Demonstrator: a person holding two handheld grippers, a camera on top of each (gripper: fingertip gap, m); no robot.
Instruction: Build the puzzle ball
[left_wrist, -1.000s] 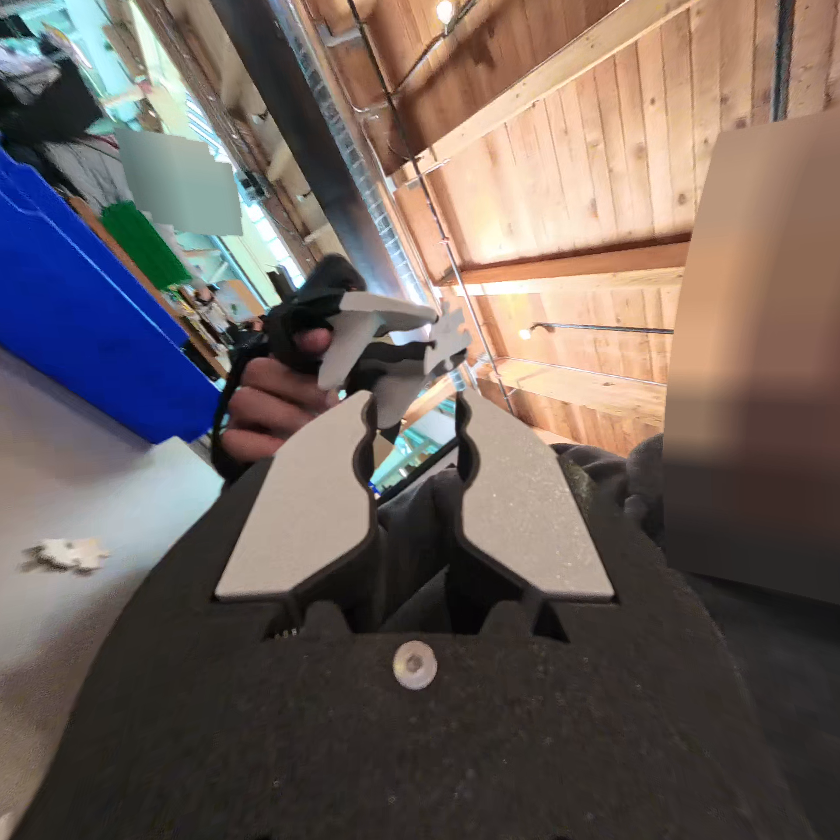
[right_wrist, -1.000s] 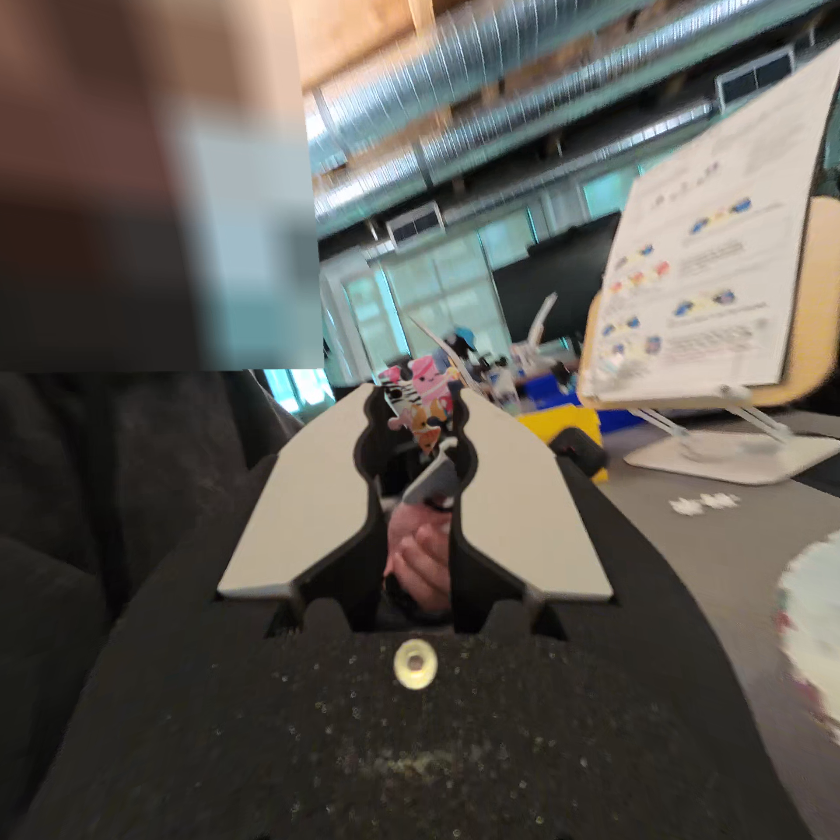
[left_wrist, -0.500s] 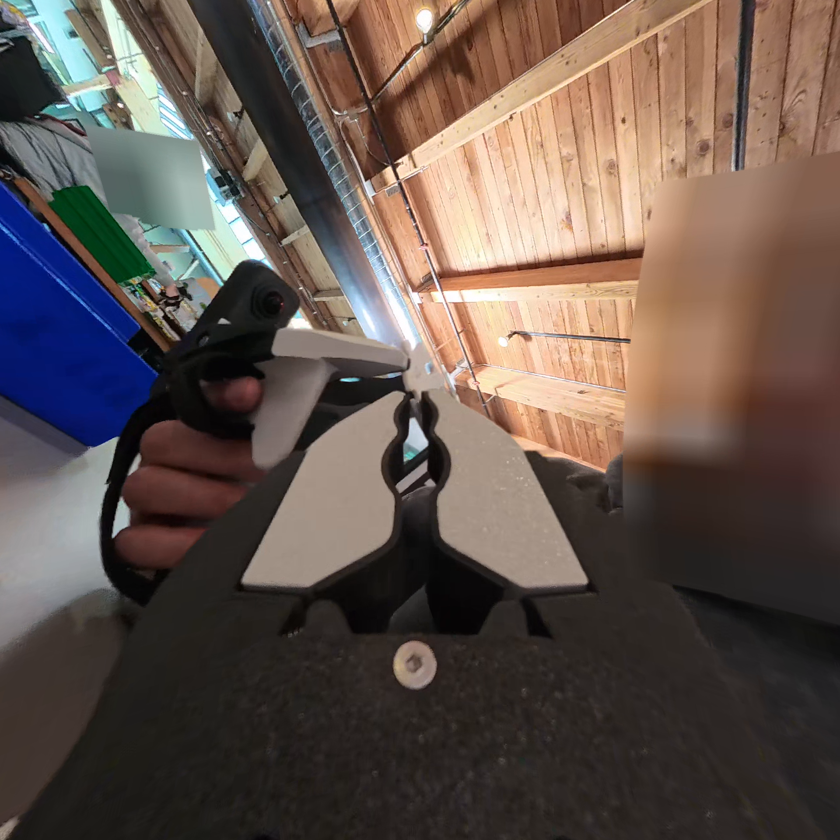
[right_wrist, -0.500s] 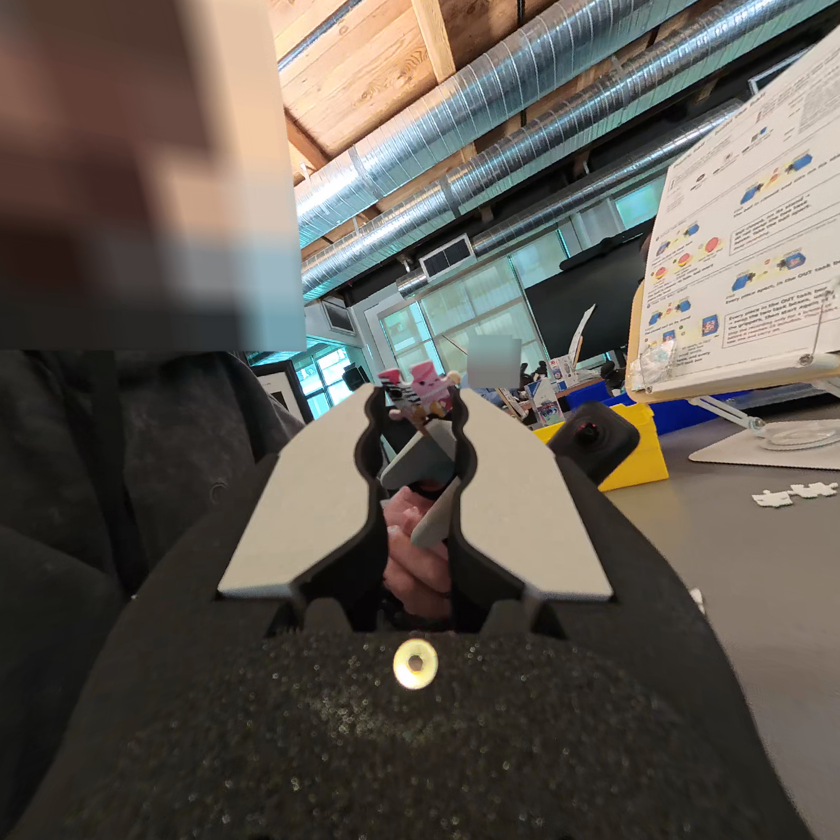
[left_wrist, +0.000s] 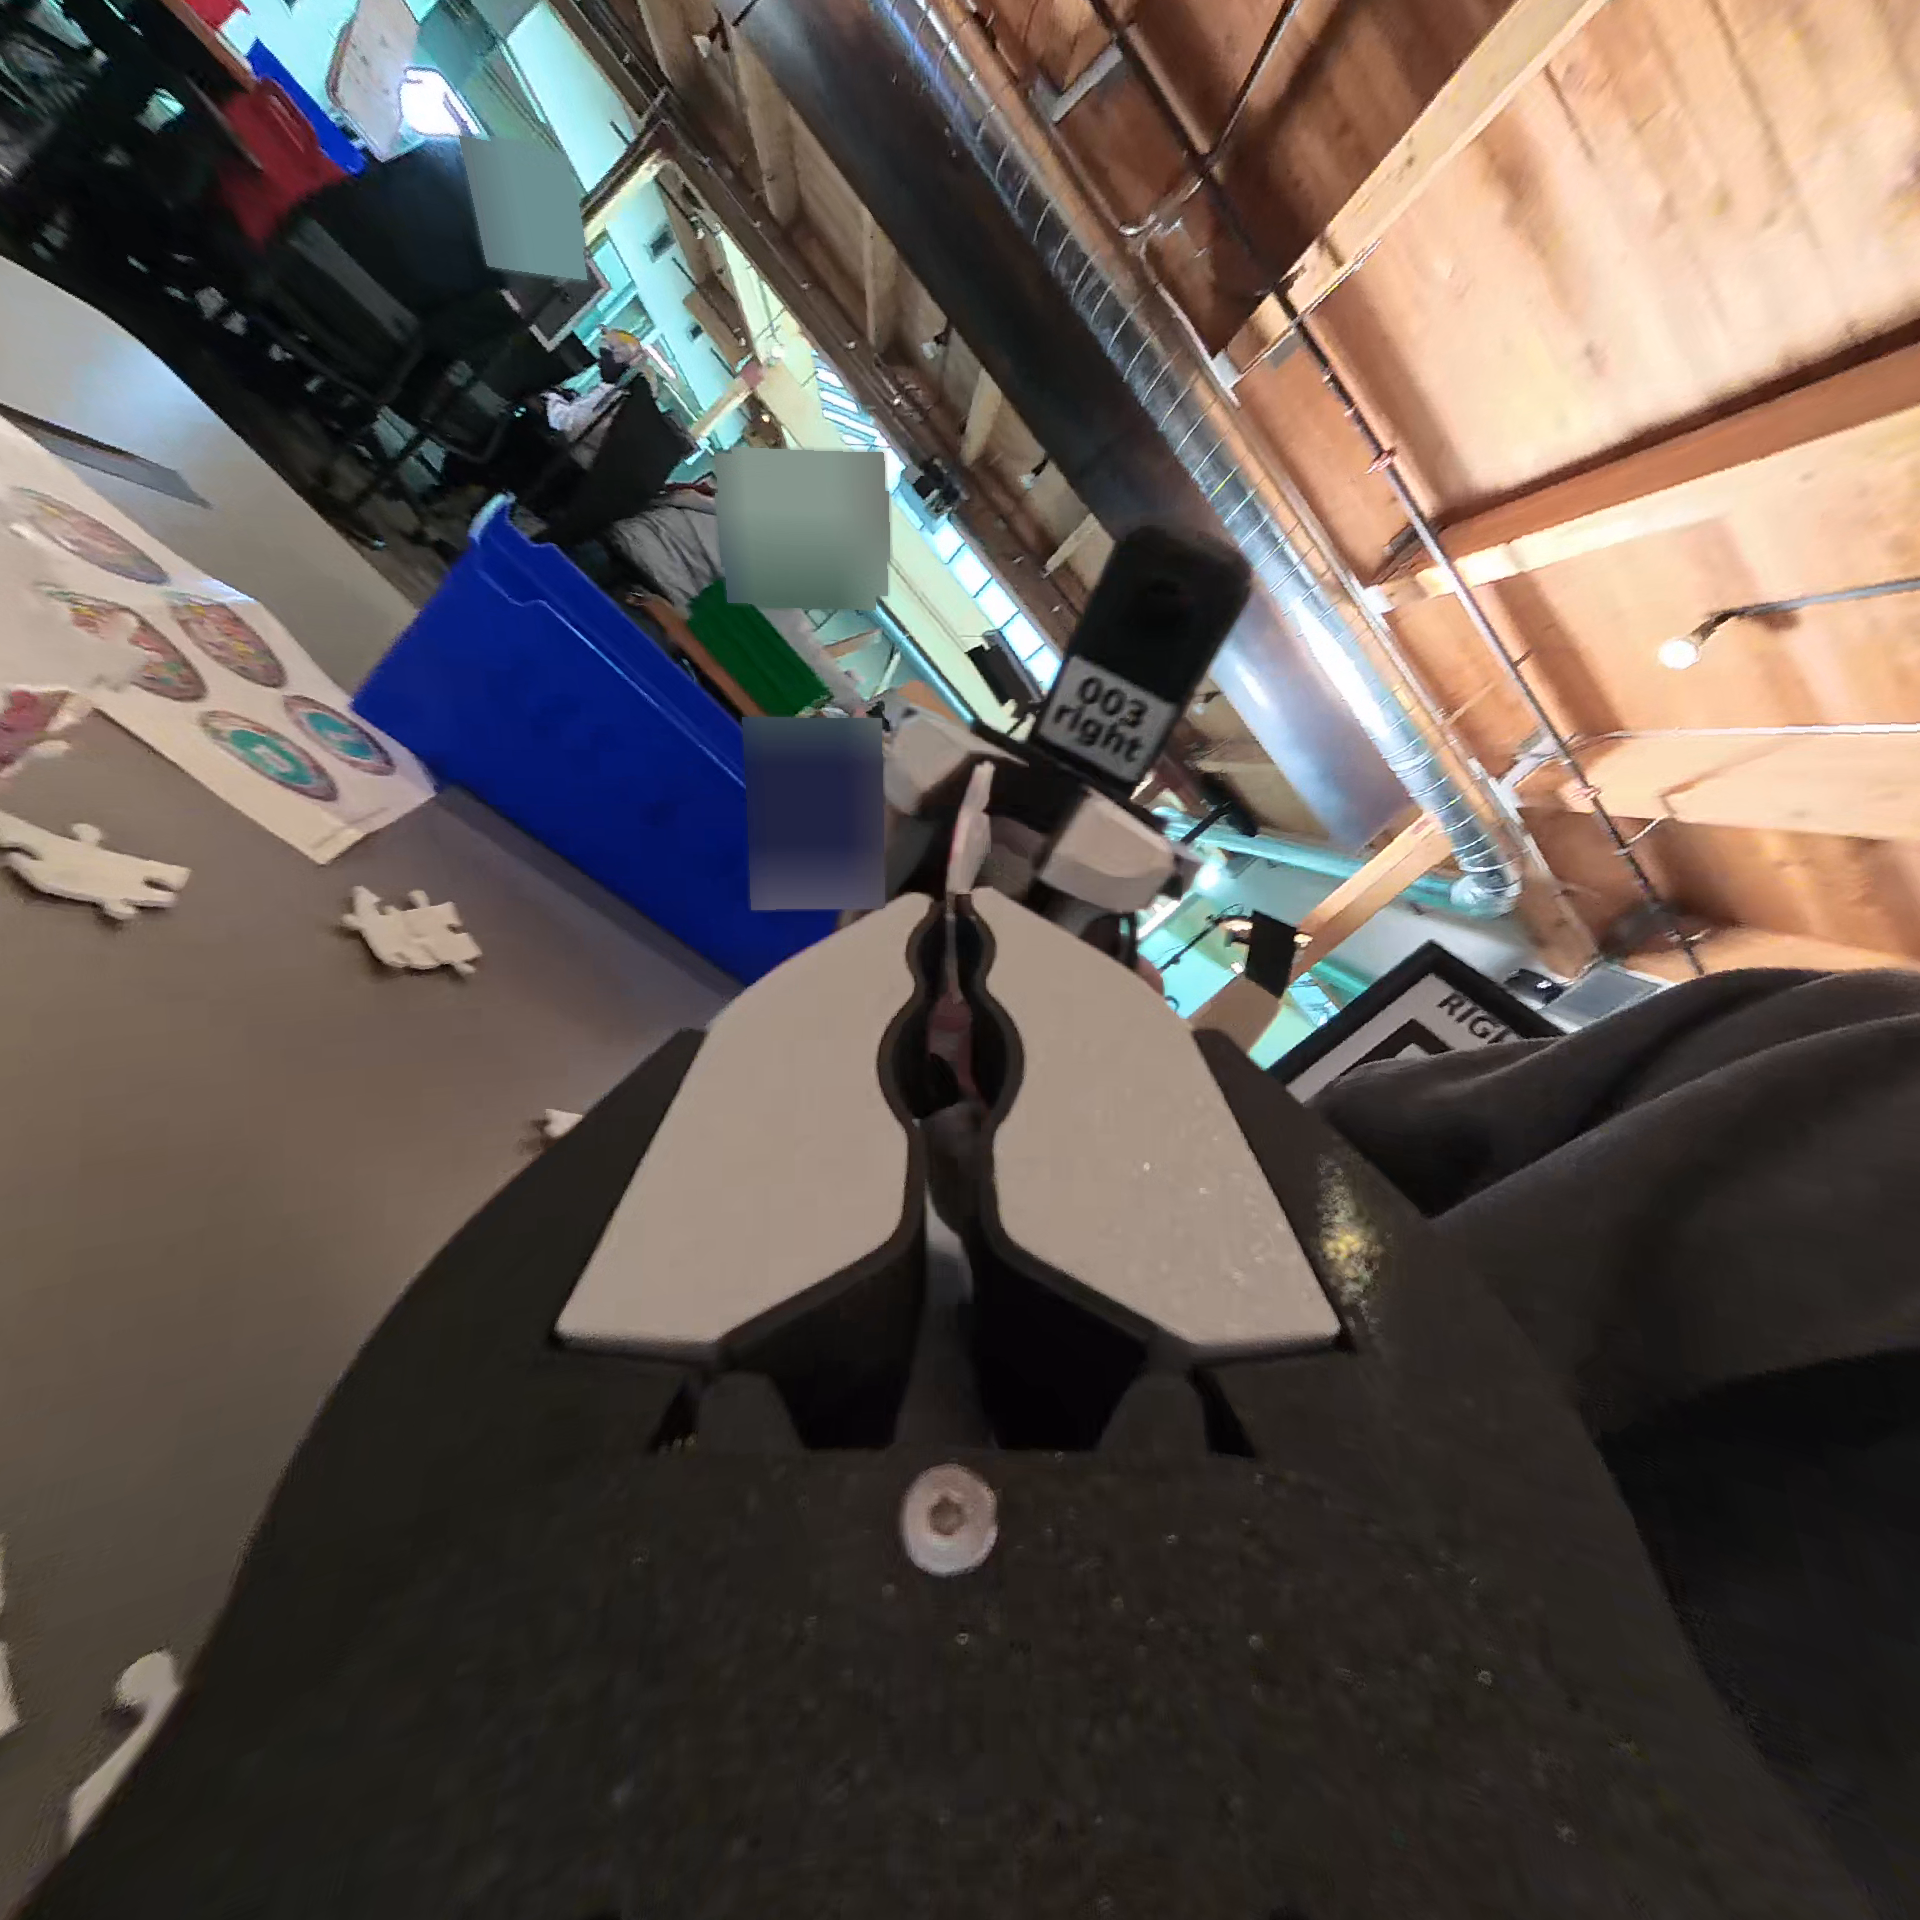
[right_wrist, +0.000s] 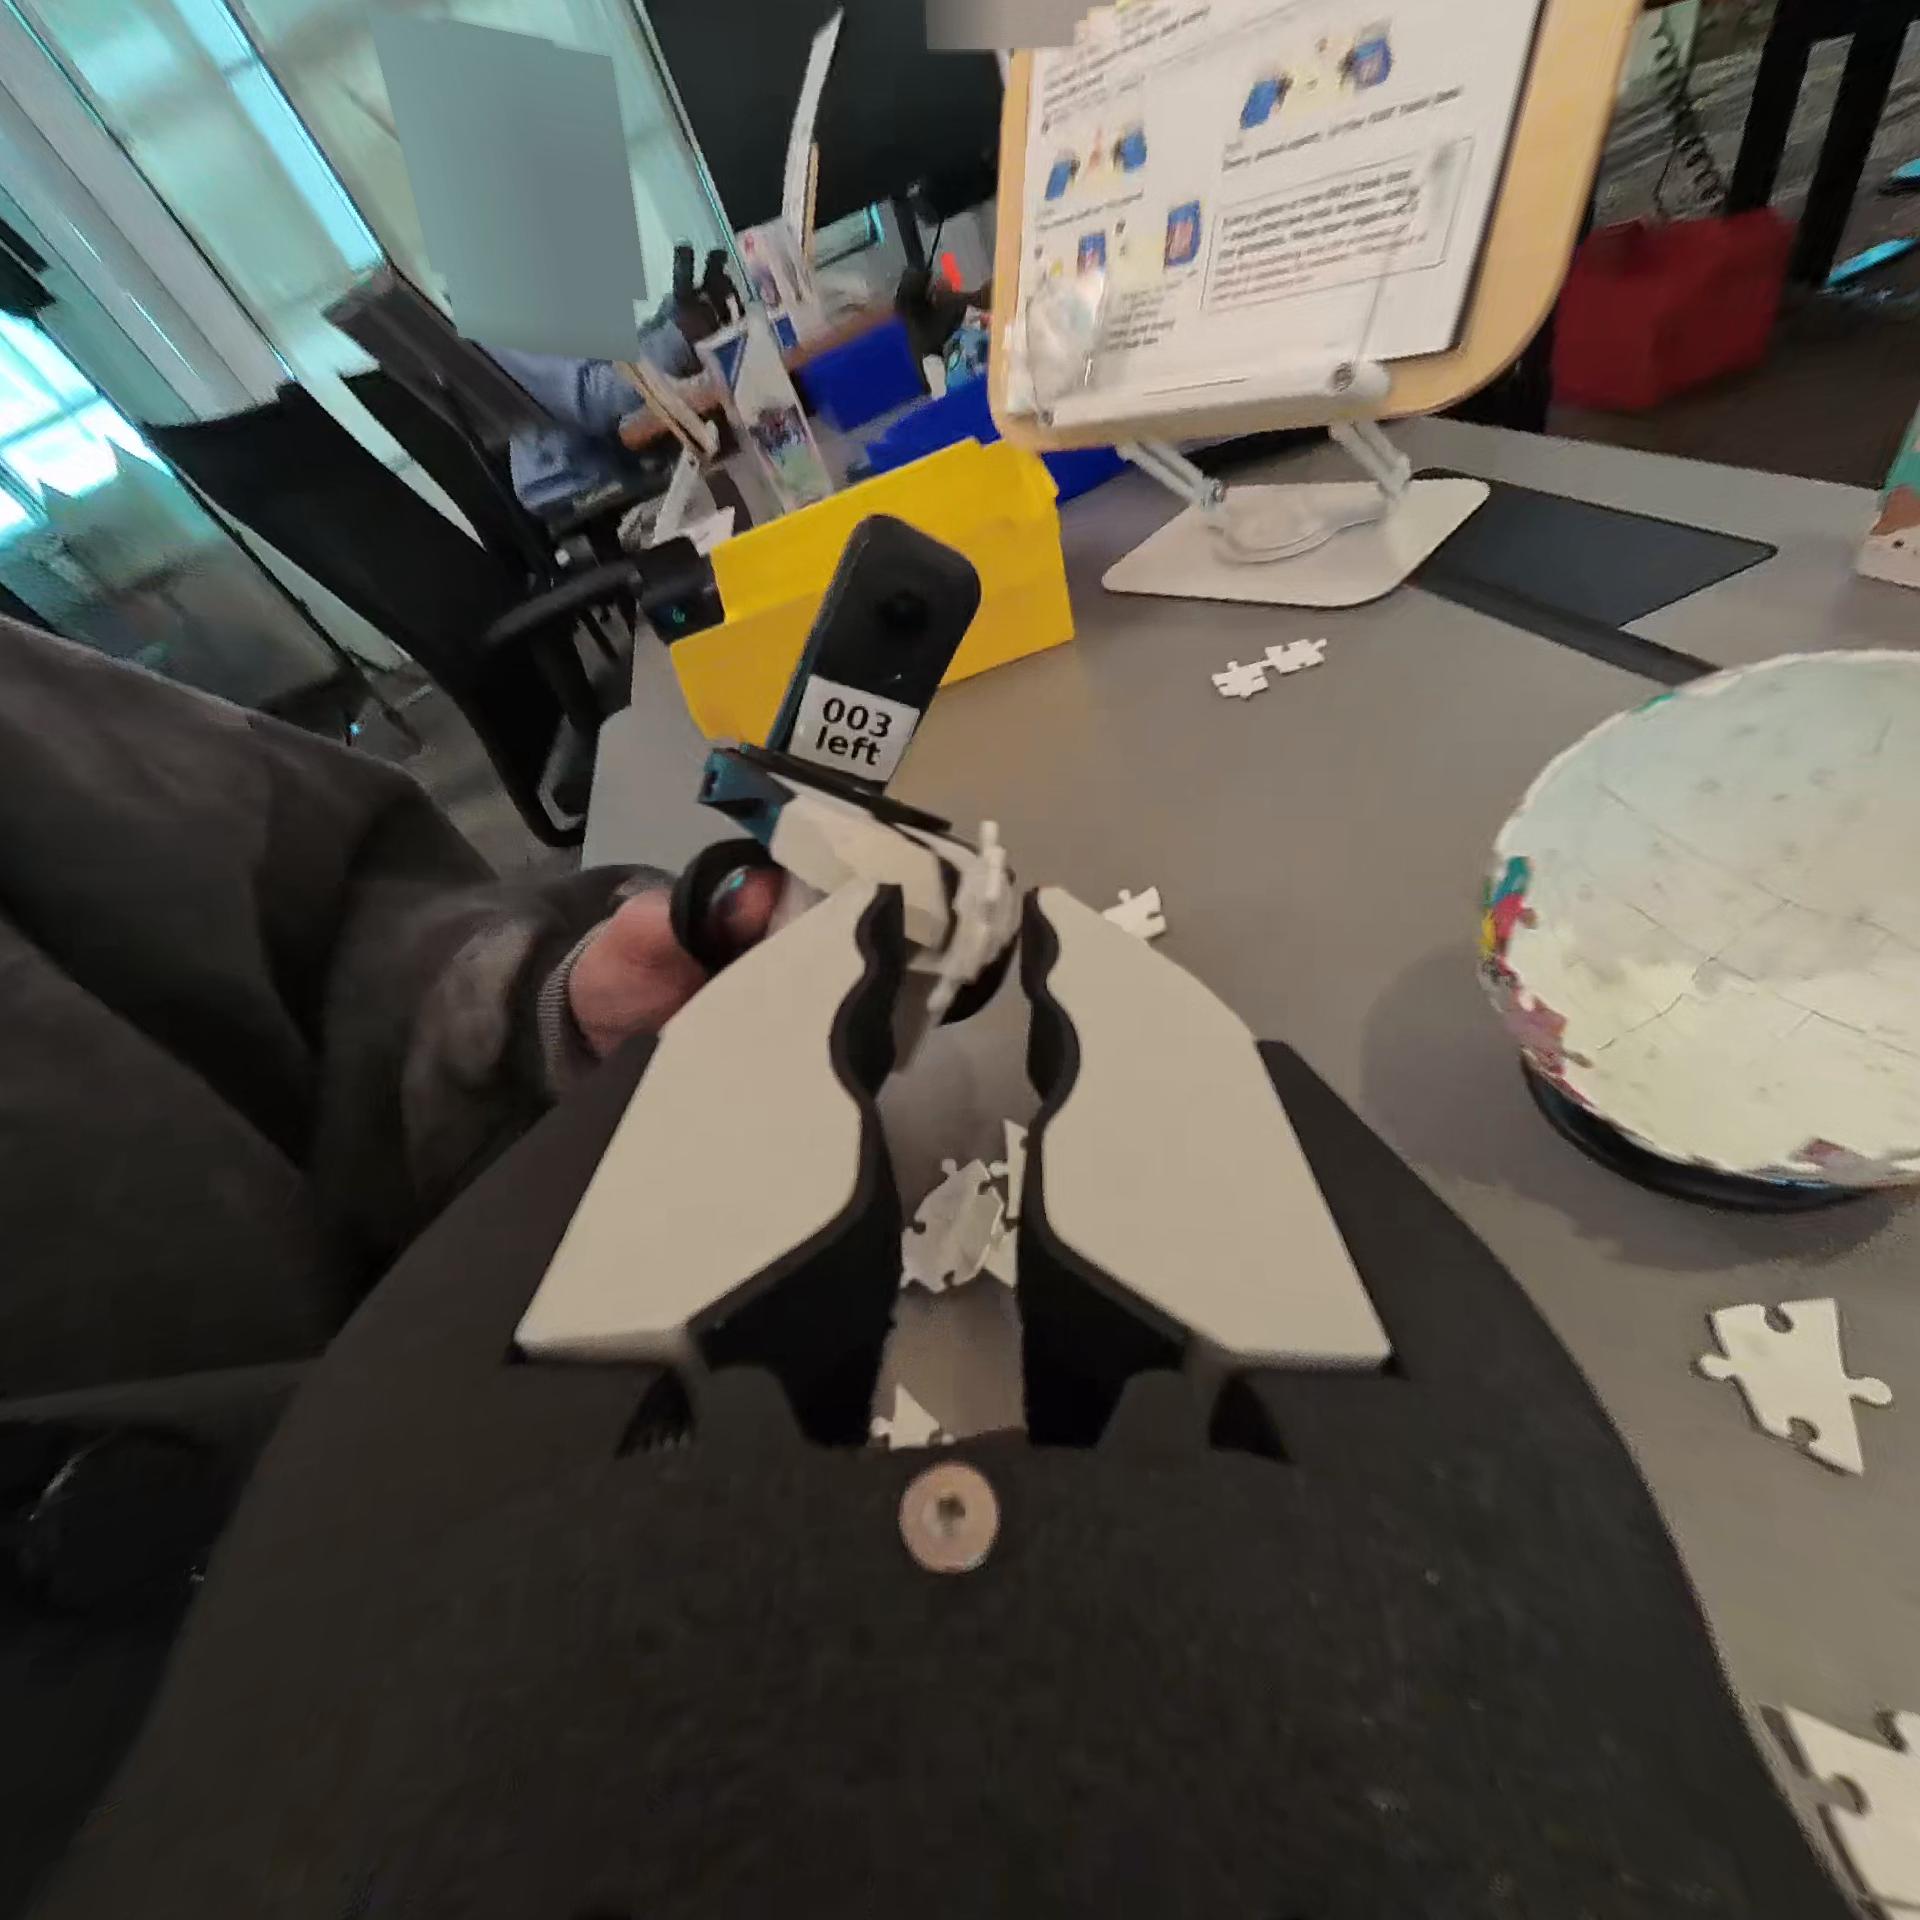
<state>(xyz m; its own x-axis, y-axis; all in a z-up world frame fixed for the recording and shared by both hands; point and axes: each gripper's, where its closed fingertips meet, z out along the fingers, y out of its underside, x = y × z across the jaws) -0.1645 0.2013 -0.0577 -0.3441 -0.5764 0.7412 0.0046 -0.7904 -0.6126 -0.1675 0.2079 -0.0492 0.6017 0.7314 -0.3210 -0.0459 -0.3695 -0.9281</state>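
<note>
Handed over: puzzle piece (left_wrist: 971, 831) upright, edge-on in pinched left fingers (left_wrist: 821, 1122); right fingers (right_wrist: 1132, 1122) apart, empty

I can see print in both views but will not repeat its wording. In the left wrist view, just above centre, a small white label (left_wrist: 1101, 727) with dark characters sits on a black camera (left_wrist: 1153, 623). At the right edge a black-framed sign (left_wrist: 1444, 1023) shows part of bold lettering. In the right wrist view, left of centre, a second white label (right_wrist: 852, 732) sits on another black camera (right_wrist: 894, 613). At upper right, an instruction sheet (right_wrist: 1247, 177) with text and small pictures rests on a wooden stand (right_wrist: 1538, 208) on the table (right_wrist: 1299, 831)
</note>
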